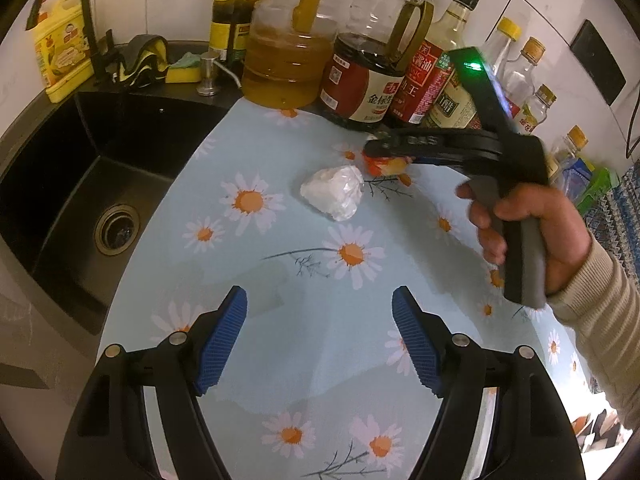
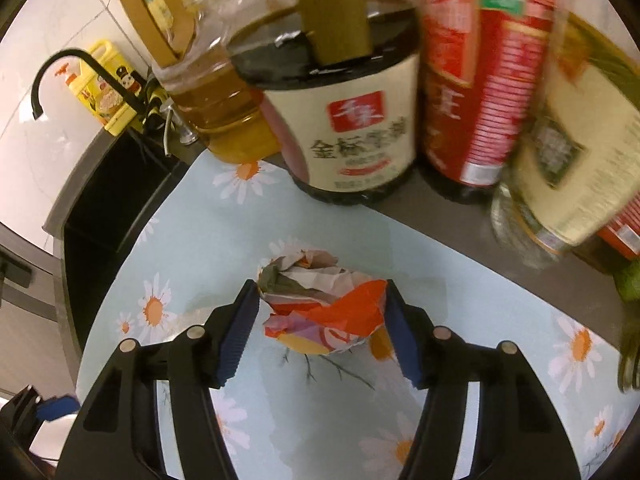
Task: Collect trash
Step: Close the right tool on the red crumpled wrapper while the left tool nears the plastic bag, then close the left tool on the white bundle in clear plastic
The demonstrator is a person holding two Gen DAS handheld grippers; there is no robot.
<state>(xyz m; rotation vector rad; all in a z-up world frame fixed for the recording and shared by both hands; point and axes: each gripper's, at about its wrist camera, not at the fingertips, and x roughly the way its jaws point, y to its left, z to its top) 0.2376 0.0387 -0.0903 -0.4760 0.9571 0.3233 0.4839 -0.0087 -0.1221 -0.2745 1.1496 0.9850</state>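
A crumpled red, orange and white paper ball [image 2: 320, 304] lies on the daisy-print mat [image 2: 180, 240], close to the row of bottles. My right gripper [image 2: 320, 286] is shut on it, each blue pad touching one side of the ball. In the left wrist view that gripper [image 1: 384, 148] reaches in from the right, held by a hand [image 1: 532, 232], with the paper ball [image 1: 386, 166] under its tip. A white crumpled wad [image 1: 332, 194] sits on the mat just left of it. My left gripper [image 1: 320, 292] is open over the mat, short of the wad, with nothing between its fingers.
Oil and sauce bottles [image 1: 360, 80] line the back of the counter just beyond the trash. A black sink [image 1: 80, 168] with a black faucet [image 1: 80, 8] lies to the left, with a yellow detergent bottle [image 1: 60, 60] and a sponge [image 1: 182, 74] behind it.
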